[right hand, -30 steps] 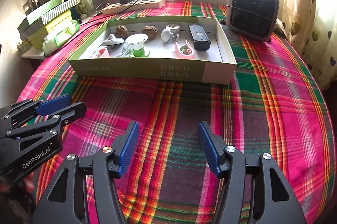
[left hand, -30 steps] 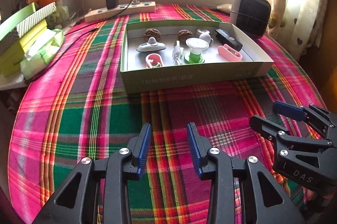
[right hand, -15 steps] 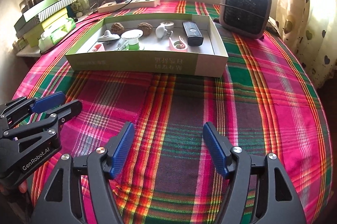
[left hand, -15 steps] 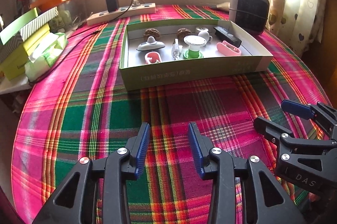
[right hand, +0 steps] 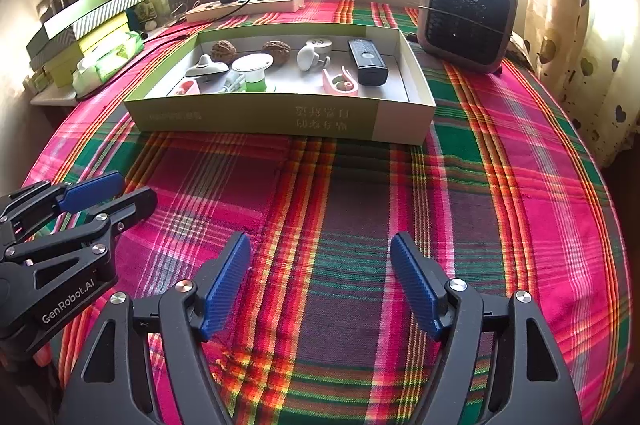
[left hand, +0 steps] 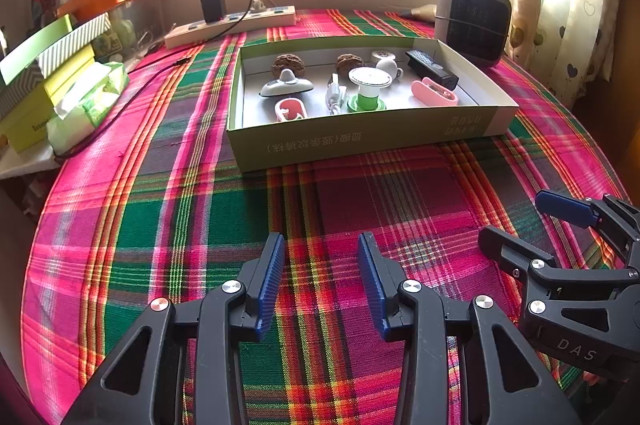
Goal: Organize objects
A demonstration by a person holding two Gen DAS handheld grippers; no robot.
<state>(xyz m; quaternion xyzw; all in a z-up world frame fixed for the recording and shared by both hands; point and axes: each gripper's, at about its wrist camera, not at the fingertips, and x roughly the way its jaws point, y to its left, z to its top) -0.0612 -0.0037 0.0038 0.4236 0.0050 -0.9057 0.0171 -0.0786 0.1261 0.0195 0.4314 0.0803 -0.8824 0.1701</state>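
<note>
A shallow green cardboard box (left hand: 360, 141) (right hand: 260, 115) sits on the plaid tablecloth beyond both grippers. Inside lie two walnuts (left hand: 288, 65), a black remote (left hand: 432, 69), a pink clip (left hand: 434, 93), a white-and-green spool (left hand: 369, 85), a grey-white holder (left hand: 286, 85), a red-and-white piece (left hand: 291, 109) and a white knob (left hand: 386, 63). My left gripper (left hand: 319, 241) (right hand: 136, 187) hovers open over the cloth, with nothing between its fingers. My right gripper (right hand: 319, 239) (left hand: 516, 217) is beside it. Its jaws are opening, with only cloth between them.
A small heater (right hand: 466, 15) stands right of the box at the back. A power strip (left hand: 232, 25) with a black charger lies along the far wall. Stacked boxes (left hand: 40, 65) and a tissue pack (left hand: 86, 101) sit at the left edge. A curtain (right hand: 576, 25) hangs at the right.
The right gripper's jaws have spread clearly wider. The left gripper's jaws opened a little. Both hands stay where they were, and nothing in the box moved.
</note>
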